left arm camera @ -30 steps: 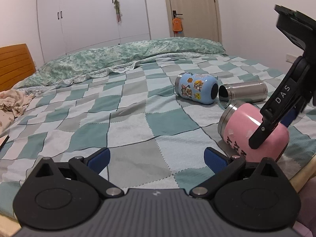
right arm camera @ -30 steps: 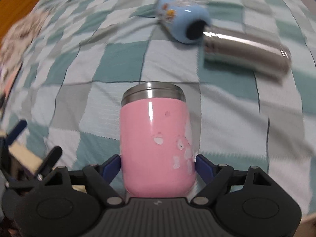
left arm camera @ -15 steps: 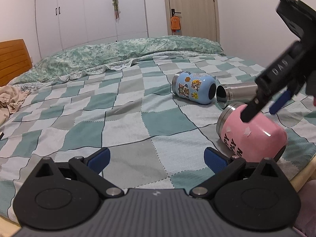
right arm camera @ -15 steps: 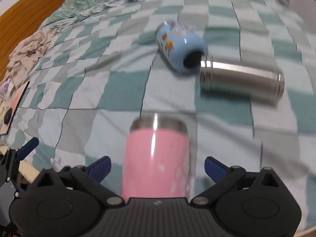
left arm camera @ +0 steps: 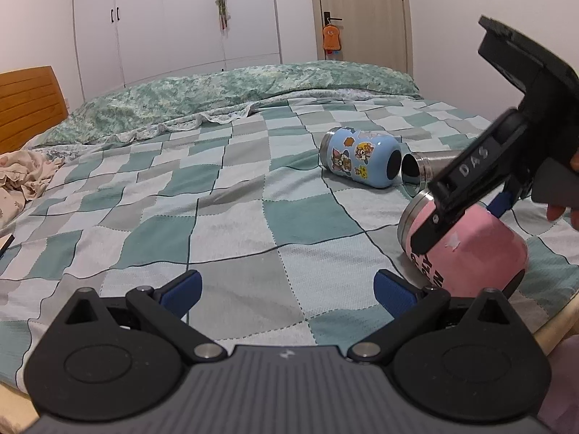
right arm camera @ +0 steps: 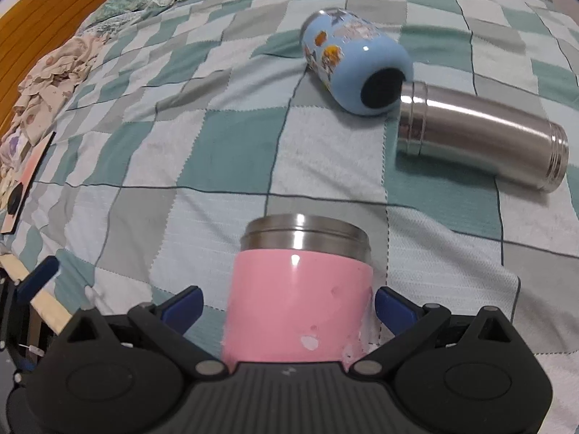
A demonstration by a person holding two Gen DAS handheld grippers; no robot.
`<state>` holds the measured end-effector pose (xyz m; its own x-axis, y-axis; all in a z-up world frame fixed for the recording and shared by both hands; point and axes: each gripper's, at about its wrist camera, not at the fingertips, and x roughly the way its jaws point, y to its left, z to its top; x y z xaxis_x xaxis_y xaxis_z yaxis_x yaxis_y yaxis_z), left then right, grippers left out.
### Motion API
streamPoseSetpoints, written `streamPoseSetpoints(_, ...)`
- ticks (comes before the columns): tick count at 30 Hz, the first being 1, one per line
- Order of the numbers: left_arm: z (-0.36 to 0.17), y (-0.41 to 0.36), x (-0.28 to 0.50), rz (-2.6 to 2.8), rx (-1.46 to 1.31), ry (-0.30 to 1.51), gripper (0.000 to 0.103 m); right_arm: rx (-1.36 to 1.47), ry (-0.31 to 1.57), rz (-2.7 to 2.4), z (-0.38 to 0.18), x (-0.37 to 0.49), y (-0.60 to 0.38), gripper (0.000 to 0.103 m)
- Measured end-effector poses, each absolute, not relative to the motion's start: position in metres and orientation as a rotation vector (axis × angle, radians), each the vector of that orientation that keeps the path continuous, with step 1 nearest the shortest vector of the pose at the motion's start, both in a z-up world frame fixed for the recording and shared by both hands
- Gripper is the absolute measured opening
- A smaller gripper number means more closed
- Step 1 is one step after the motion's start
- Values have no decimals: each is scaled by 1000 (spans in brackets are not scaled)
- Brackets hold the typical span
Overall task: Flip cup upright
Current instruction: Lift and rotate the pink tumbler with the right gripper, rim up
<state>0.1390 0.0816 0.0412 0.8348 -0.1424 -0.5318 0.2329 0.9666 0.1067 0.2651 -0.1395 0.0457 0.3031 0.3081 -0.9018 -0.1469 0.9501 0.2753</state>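
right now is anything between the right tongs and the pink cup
Nothing visible. The pink cup already lies between the open right tongs; the blue cup and steel flask lie farther off.

My pictures are evenly bright under soft indoor light; small glints sit on the glossy pink steel-rimmed cup (right arm camera: 300, 300). Fisheye bending curves both frames' edges, corners go black.

**Bed and what lies on it**

Bed (left arm camera: 224, 195): checked cover in teal, grey and pale squares; wooden headboard (left arm camera: 29, 105) at left. On it:
- green patterned quilt (left arm camera: 231, 90), bunched along the far side;
- crumpled floral cloth (left arm camera: 21, 177), near the headboard;
- blue cup (left arm camera: 360, 161), on its side;
- steel flask (right arm camera: 481, 137), on its side, one end touching the blue cup;
- pink cup (left arm camera: 466, 249), on its side near the bed's edge.
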Motion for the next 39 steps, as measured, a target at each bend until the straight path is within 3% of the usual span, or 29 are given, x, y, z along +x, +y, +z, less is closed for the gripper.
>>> streamPoseSetpoints(3, 41, 81, 141, -194, 163, 546, 103, 155, 1234, 299, 39, 266, -142, 101)
streamPoseSetpoints(5, 39, 80, 142, -187, 160, 549, 103, 183, 1239, 329, 35, 265, -145, 85)
streamPoseSetpoints(18, 40, 92, 137, -132, 126, 554, 103, 126, 959, 462, 45, 225, -147, 84)
streamPoseSetpoints(30, 45, 114, 125, -48, 91, 527, 103, 48, 500, 681, 81, 209, -96, 83)
streamPoseSetpoints(39, 35, 126, 127, -4, 119, 543, 103, -24, 460, 687, 61, 234, -48, 83)
